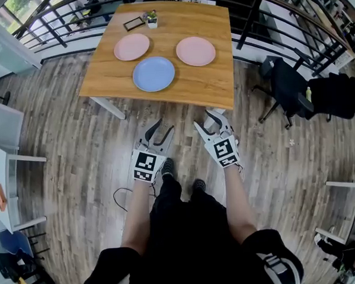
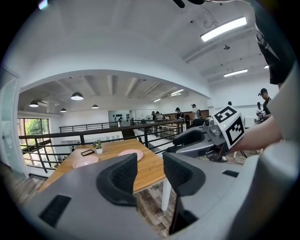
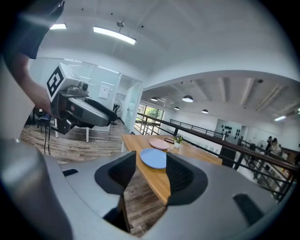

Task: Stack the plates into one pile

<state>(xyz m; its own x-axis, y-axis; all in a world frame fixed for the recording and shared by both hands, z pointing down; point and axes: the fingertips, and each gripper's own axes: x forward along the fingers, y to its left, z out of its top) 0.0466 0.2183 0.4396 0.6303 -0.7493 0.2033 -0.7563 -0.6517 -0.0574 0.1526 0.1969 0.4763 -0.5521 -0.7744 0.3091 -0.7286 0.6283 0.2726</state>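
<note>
Three plates lie apart on the wooden table (image 1: pixel 210 86): a pink plate (image 1: pixel 131 47) at back left, a second pink plate (image 1: pixel 195 51) at back right, and a blue plate (image 1: pixel 154 74) in front between them. My left gripper (image 1: pixel 163 128) and right gripper (image 1: pixel 209 120) hang over the floor short of the table's near edge, both open and empty. In the left gripper view its jaws (image 2: pixel 149 171) frame the table edge, with both pink plates (image 2: pixel 130 153) beyond. Between the right gripper's (image 3: pixel 151 168) jaws the blue plate (image 3: pixel 153 158) shows far off.
A small potted plant (image 1: pixel 152 18) and a dark flat device (image 1: pixel 134 23) sit at the table's far edge. A black railing (image 1: pixel 70 19) runs behind the table. A black office chair (image 1: pixel 287 85) stands to the right, a white desk (image 1: pixel 4 171) at the left.
</note>
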